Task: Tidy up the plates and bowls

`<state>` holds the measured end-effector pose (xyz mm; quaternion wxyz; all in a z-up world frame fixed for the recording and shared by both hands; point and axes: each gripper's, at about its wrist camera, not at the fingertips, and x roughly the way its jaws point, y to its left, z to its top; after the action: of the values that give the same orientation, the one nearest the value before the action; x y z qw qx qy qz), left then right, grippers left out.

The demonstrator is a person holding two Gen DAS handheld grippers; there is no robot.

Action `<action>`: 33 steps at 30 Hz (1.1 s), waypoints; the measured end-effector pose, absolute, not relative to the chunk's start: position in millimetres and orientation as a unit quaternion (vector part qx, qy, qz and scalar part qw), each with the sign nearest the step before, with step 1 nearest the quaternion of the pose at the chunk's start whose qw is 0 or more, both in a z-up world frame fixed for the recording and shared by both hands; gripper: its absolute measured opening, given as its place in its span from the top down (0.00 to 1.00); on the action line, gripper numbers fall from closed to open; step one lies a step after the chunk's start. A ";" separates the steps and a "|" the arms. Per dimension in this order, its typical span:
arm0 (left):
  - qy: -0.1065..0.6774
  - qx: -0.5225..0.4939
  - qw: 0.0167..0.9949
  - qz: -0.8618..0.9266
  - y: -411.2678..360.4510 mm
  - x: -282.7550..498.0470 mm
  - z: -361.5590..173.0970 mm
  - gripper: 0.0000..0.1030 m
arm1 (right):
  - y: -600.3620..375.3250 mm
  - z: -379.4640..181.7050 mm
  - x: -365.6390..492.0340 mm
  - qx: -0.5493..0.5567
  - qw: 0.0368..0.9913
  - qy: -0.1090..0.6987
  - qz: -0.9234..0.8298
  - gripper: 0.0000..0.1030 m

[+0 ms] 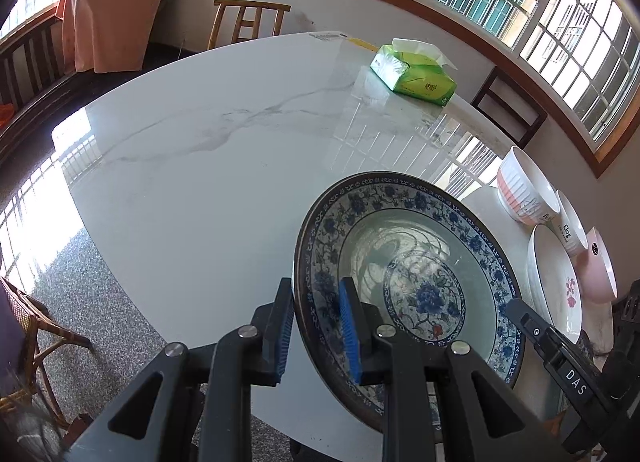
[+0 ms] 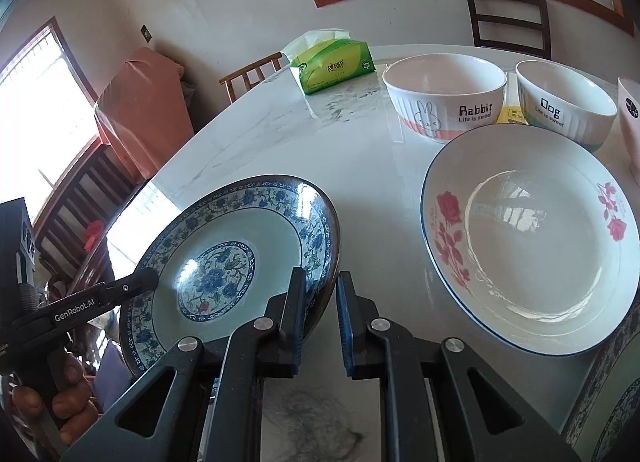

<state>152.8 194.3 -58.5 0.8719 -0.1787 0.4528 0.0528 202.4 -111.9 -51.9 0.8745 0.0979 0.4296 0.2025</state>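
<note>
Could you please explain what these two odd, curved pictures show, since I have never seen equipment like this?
There is no robot here. A person carries a hand-held gripper in each hand, and each has a fisheye camera looking along its two black fingers, which bends the room.

One picture is from the left hand-held gripper, the other from the right hand-held gripper. Both are clamped on opposite rims of one blue floral plate, held tilted above the marble table.

On the table stand a white plate with red roses, a Rabbit bowl, a Dog bowl, a pink bowl and a green tissue pack. Part of another blue-patterned dish shows at the right view's edge.
</note>
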 end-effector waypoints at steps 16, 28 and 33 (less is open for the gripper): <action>0.357 -0.119 0.926 0.038 144.4 75.7 -5.3 0.30 | -154.4 -15.4 140.5 0.114 0.913 0.334 0.204 0.59; 0.458 -0.083 0.852 -0.240 -51.9 96.4 -25.4 0.30 | -359.1 -8.5 31.4 0.177 0.929 0.322 0.042 0.45; 0.489 -0.126 0.830 -0.238 -70.9 118.4 -41.9 0.30 | -399.9 -24.9 30.7 0.211 0.919 0.333 0.030 0.45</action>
<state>118.4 -70.9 -41.9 0.8299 -0.1264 0.4886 -0.2379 30.7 -399.8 -24.9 0.9185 0.2109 0.3329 0.0305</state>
